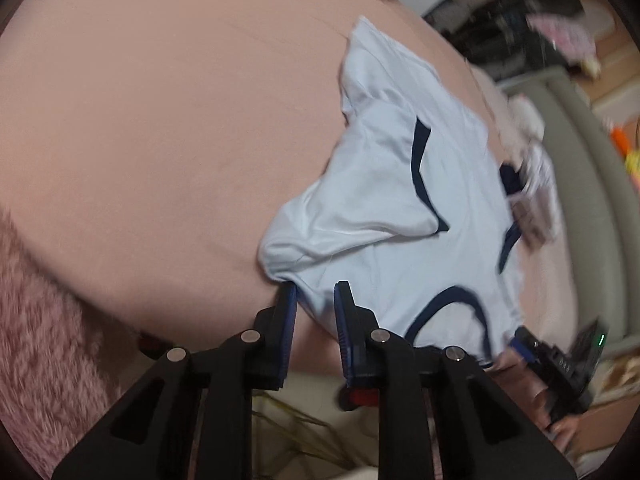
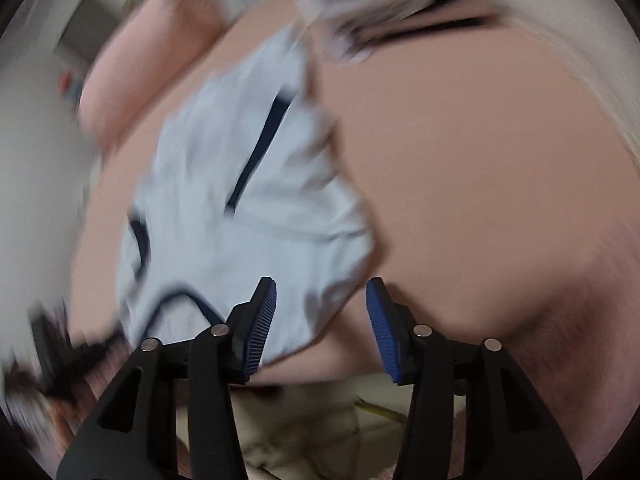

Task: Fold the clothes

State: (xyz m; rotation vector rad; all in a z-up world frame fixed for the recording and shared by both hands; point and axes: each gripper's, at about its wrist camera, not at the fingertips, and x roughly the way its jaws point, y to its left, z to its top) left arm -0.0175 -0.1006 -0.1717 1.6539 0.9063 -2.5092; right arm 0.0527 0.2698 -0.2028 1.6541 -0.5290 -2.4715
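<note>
A pale blue-white T-shirt with navy trim [image 1: 400,200] lies rumpled on a pink bed sheet [image 1: 160,120]. It also shows, blurred, in the right wrist view [image 2: 240,208]. My left gripper [image 1: 316,292] is open with a narrow gap, its blue pads at the shirt's near edge, holding nothing. My right gripper [image 2: 320,292] is open wide, with the shirt's near corner lying between and just beyond its pads. The right gripper also shows at the lower right of the left wrist view [image 1: 560,356], next to the navy neckline [image 1: 444,312].
A fluffy pink blanket [image 1: 44,320] lies at the left of the bed. A pile of other clothes [image 1: 532,184] sits beyond the shirt near the grey bed edge [image 1: 588,184]. Pink pillows [image 2: 132,64] and more clothes [image 2: 380,4] lie at the far side.
</note>
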